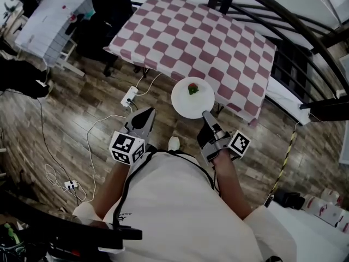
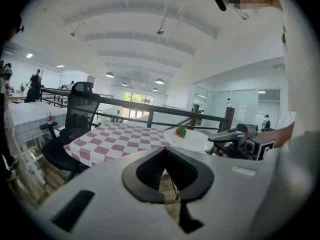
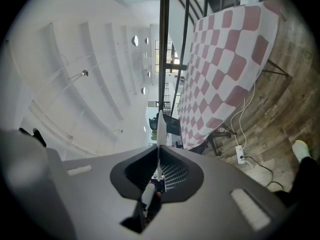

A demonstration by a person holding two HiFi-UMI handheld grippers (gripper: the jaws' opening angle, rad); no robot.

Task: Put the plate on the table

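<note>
A white plate carries a small red and green piece of food. My right gripper is shut on the plate's near rim and holds it level in the air, just in front of the near edge of the table with the red and white checked cloth. In the right gripper view the plate shows edge-on between the jaws. My left gripper hangs to the plate's left, shut on nothing. From the left gripper view the plate and the right gripper sit to the right of the table.
A power strip with white cables lies on the wooden floor below my left gripper. A black office chair stands at the table's left side. A black railing runs behind the table. A second white table stands far left.
</note>
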